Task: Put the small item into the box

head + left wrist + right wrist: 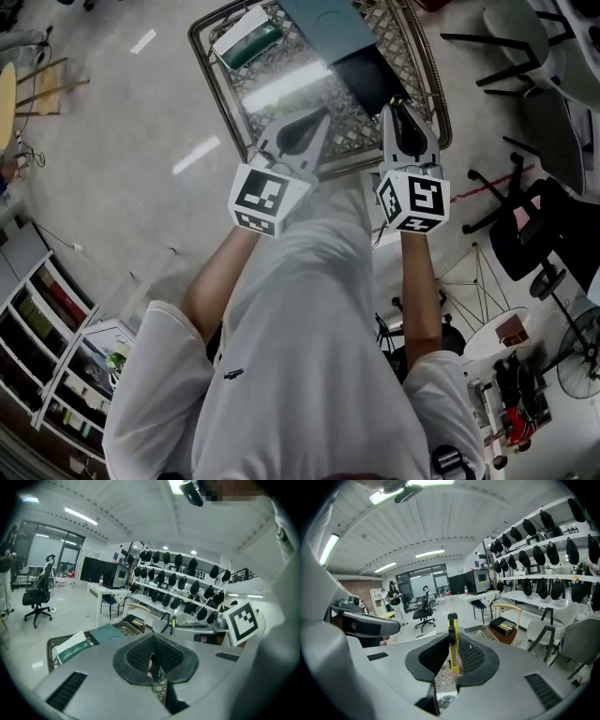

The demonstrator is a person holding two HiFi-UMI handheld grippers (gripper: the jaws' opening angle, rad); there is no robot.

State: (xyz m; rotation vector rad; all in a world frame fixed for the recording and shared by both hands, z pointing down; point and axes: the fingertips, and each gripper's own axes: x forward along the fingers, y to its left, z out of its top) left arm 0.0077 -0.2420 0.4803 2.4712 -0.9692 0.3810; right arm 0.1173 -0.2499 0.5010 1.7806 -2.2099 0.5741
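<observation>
We're in an open-plan lab-cum-workshop: white wall shelves (174, 594) carry rows of black cap-like items (178, 559). A black swivel office chair (37, 595) and a white desk (104, 591) stand on the glossy grey floor (70, 613), under long ceiling strip lights (80, 515).

The head camera looks steeply down from above the person's shoulders, over a white shirt (309, 356), onto the wire basket (342, 112). The left tongs (317, 120) and right tongs (394, 111) sit at the basket's near rim. Each gripper camera rides just behind its own pads and faces almost level across the room. The left one faces the shelves of caps (178, 585). The right one faces an office chair (424, 613), very close on the clamped yellow cutter (453, 641). The 2 gripper views share those shelves, and each catches the other tongs at its edge. The left gripper view and the head view share the basket.
</observation>
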